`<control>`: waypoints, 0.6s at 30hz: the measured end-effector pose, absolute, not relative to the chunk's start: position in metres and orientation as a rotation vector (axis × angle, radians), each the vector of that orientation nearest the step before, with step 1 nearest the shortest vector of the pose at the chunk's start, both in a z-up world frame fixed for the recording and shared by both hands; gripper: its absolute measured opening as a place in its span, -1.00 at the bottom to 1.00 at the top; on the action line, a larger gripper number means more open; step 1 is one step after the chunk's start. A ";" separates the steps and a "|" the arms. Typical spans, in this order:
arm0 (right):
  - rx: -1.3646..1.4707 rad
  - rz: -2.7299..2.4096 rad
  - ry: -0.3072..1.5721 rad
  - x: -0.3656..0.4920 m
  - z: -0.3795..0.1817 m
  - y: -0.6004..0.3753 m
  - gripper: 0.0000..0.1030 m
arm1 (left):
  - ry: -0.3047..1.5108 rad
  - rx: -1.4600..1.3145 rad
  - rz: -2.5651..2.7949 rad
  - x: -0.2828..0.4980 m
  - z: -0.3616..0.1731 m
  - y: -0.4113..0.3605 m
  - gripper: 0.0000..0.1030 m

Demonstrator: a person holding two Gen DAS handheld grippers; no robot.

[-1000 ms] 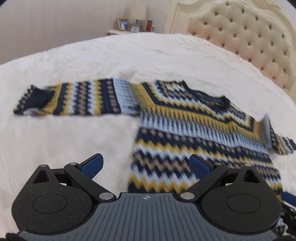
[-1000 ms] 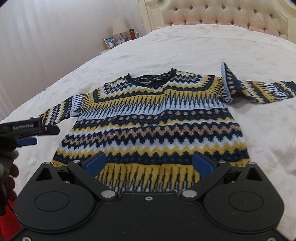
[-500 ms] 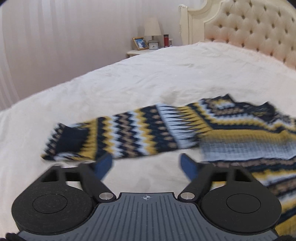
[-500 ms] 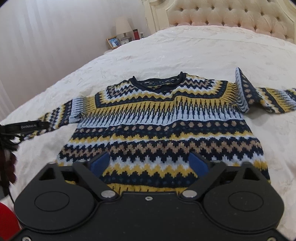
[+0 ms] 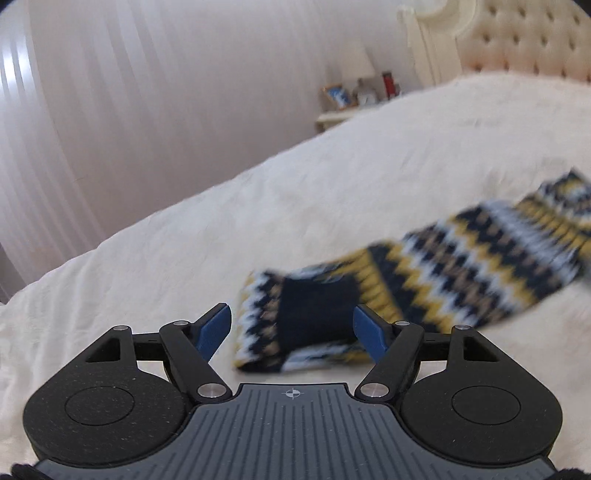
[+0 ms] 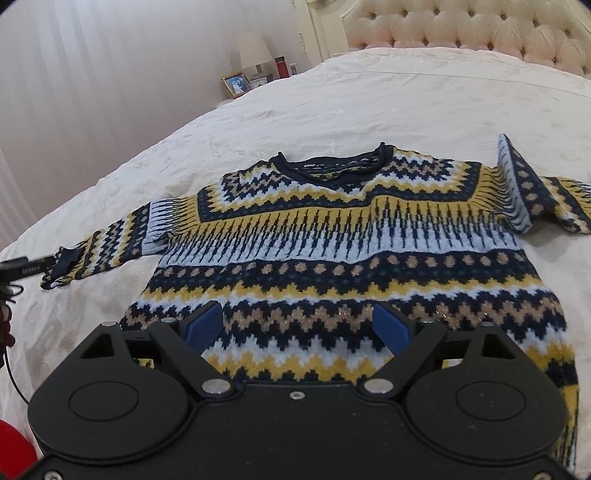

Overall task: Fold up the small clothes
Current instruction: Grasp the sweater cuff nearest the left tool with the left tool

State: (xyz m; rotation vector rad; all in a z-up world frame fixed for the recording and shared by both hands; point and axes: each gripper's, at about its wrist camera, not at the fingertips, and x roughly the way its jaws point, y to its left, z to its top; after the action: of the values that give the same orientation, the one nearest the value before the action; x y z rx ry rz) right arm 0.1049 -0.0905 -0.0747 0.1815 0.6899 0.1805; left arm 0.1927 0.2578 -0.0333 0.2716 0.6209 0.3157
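A navy, yellow and pale blue zigzag sweater point(image 6: 351, 251) lies flat, front up, on the white bed. Its left sleeve point(image 5: 424, 284) stretches out sideways, and the navy cuff point(image 5: 314, 317) lies between the open jaws of my left gripper point(image 5: 291, 332), with no grip on it. The same cuff point(image 6: 66, 262) shows at the far left of the right wrist view, with the left gripper's tip point(image 6: 26, 267) beside it. My right gripper point(image 6: 295, 328) is open and empty, low over the sweater's hem. The right sleeve point(image 6: 532, 195) is creased upward at the shoulder.
The white bedspread point(image 6: 369, 103) surrounds the sweater. A tufted cream headboard point(image 6: 461, 29) stands at the far end. A nightstand with a lamp point(image 6: 255, 51), a photo frame and a red bottle stands beside it. Pale curtains point(image 5: 110, 110) hang to the left.
My left gripper has swung left along the sleeve from the sweater's body to the cuff, which now sits between its jaws. My right gripper has moved closer over the hem.
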 end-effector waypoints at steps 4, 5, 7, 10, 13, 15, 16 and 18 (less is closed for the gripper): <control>0.184 0.191 0.696 0.110 -0.076 -0.088 0.74 | 0.668 0.327 0.332 0.194 -0.050 0.265 0.40; 0.184 0.192 0.698 0.111 -0.076 -0.088 0.74 | 0.677 0.331 0.334 0.194 -0.053 0.266 0.40; 0.184 0.194 0.702 0.111 -0.077 -0.087 0.74 | 0.683 0.328 0.346 0.196 -0.058 0.273 0.40; 0.186 0.196 0.707 0.111 -0.078 -0.087 0.74 | 0.693 0.352 0.354 0.205 -0.066 0.278 0.40; 0.191 0.196 0.713 0.111 -0.079 -0.087 0.74 | 0.700 0.398 0.356 0.212 -0.072 0.276 0.41; 0.197 0.195 0.720 0.111 -0.080 -0.087 0.74 | 0.690 0.401 0.355 0.217 -0.072 0.276 0.39; 0.198 0.196 0.723 0.111 -0.081 -0.088 0.74 | 0.693 0.389 0.345 0.220 -0.071 0.278 0.27; 0.198 0.197 0.727 0.110 -0.081 -0.087 0.74 | 0.707 0.302 0.282 0.226 -0.069 0.288 -0.09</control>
State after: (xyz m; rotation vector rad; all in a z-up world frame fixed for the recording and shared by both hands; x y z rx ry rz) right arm 0.1102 -0.0872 -0.0810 0.1978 0.7271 0.1966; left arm 0.2265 0.2875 -0.0686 0.3021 0.7066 0.2825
